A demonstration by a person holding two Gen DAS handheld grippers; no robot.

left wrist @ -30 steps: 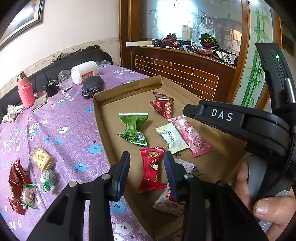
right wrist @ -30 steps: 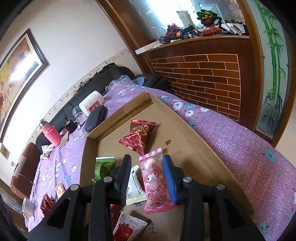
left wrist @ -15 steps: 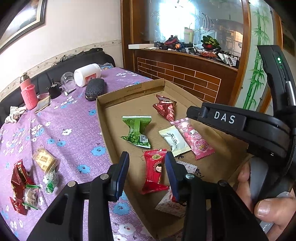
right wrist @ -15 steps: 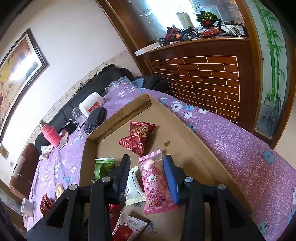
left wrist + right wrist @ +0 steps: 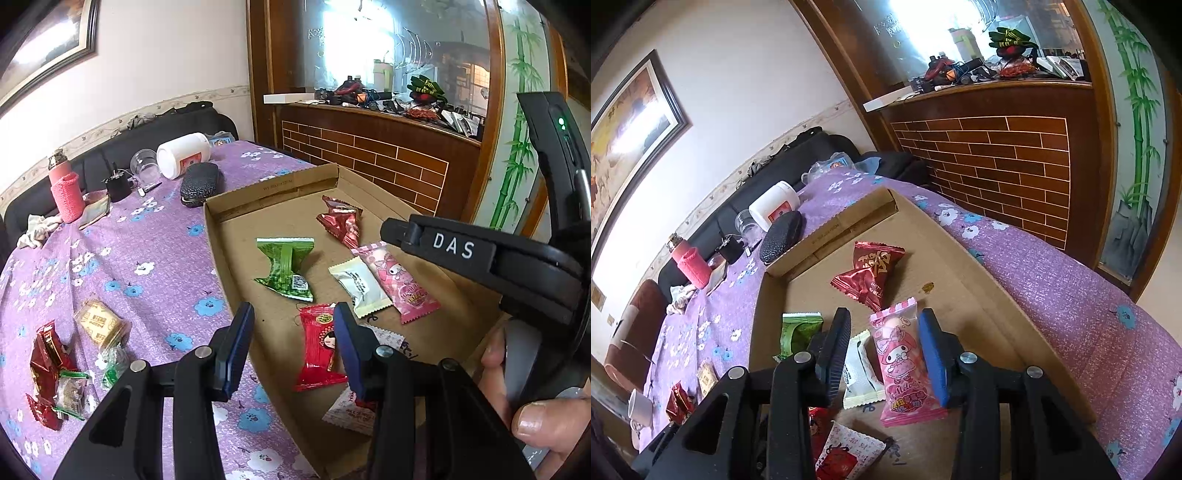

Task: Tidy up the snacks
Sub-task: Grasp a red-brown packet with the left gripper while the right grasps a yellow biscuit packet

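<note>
A shallow cardboard box (image 5: 280, 186) (image 5: 979, 266) on the purple tablecloth holds several snacks: a green packet (image 5: 286, 266) (image 5: 799, 330), a dark red packet (image 5: 341, 221) (image 5: 873, 273), a white packet (image 5: 360, 286) (image 5: 860, 373), a pink packet (image 5: 400, 282) (image 5: 903, 362), a red packet (image 5: 319, 345) and a white-and-red packet (image 5: 354, 410) (image 5: 846, 452). My left gripper (image 5: 293, 341) is open and empty above the box's near left wall. My right gripper (image 5: 884, 350) is open and empty above the pink packet.
Several loose snacks (image 5: 68, 363) (image 5: 690, 391) lie on the cloth left of the box. A white jar (image 5: 183, 155), a black case (image 5: 199, 182), a glass (image 5: 144, 170) and a pink bottle (image 5: 66, 192) stand at the table's far side. A brick-patterned counter (image 5: 997, 155) is behind.
Both grippers have drawn back a little from the box, staying open. The snacks have not moved.
</note>
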